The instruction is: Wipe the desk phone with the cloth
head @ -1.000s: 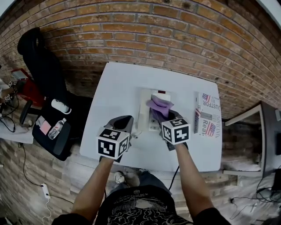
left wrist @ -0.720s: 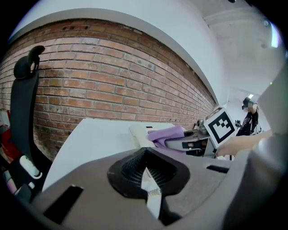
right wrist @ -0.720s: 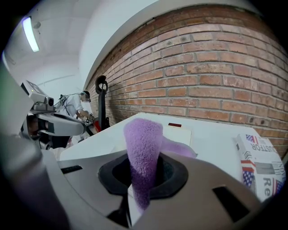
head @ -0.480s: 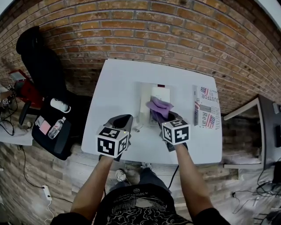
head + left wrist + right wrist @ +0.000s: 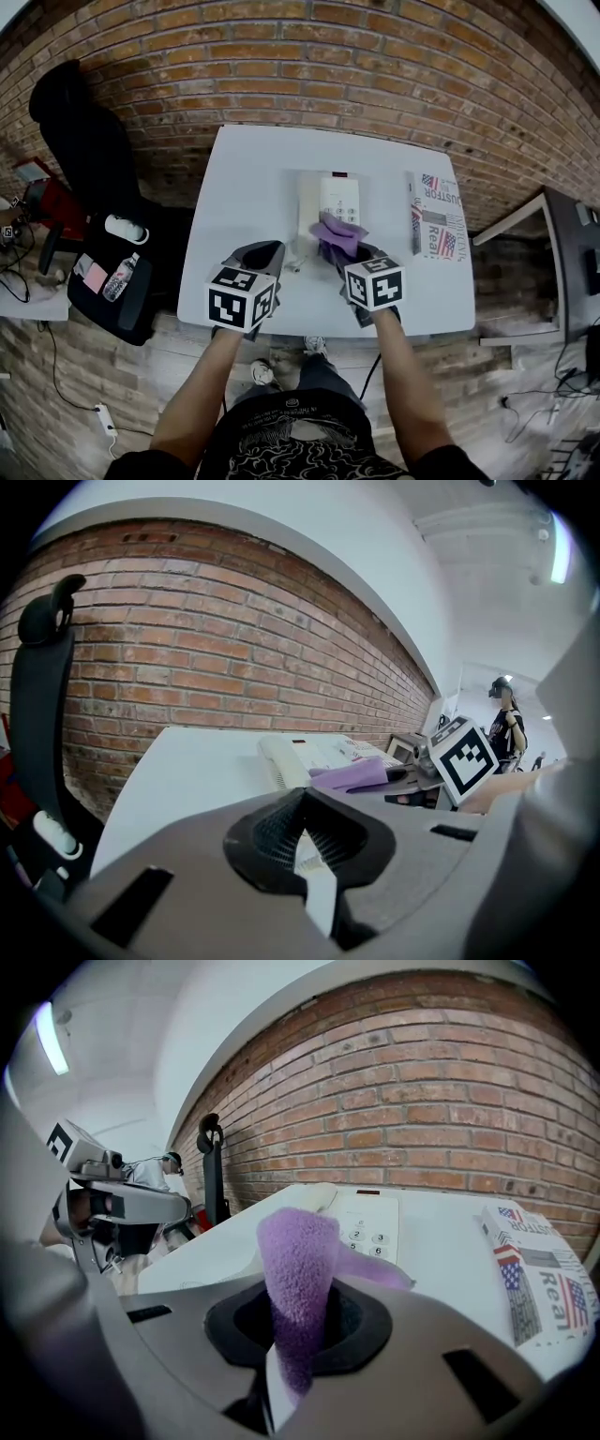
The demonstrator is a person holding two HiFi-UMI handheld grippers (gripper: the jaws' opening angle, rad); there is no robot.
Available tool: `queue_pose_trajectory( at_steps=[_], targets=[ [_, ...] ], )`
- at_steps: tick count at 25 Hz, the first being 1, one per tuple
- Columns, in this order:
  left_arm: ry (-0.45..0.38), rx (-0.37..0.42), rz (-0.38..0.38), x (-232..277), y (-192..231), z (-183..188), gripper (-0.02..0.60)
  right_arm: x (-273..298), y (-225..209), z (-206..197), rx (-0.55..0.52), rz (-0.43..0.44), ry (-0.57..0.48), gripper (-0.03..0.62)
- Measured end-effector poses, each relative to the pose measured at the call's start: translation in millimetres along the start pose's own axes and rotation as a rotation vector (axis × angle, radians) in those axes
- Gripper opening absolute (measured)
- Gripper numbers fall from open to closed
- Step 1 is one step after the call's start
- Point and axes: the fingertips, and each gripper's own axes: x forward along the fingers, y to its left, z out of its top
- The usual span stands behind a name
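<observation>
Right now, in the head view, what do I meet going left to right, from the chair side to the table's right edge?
water bottle → left gripper → desk phone → newspaper. The purple cloth and the right gripper that holds it overlap the phone, so I leave them out.

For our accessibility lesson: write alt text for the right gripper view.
A purple cloth, clamped in the right gripper, fills the foreground. Behind it a white desk phone lies on a white table, a newspaper to its right, brick wall beyond.
</observation>
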Motion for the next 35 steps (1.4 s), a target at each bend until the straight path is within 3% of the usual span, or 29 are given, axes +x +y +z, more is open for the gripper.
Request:
queue_pose_trajectory(
  at_steps=[8,19,35],
  targets=[
    [-0.001,0.011,-0.024,0.0,-6.5,2.4,0.006,-17.2,-6.0,3.3,-0.004,-0.043,-0.009,0.048],
    [-0.021,-0.011,-0.004,11.5,-4.1,15.4,0.006,-44.0,-33.0,78.9,-0.093,-0.066,-0.120,0.048],
    [-0.048,-0.067,0.117,20.4,36.5,32.4,0.006,16.2,-48.3,167.1,-0.330,-0.004,-0.114,0.048]
  ],
)
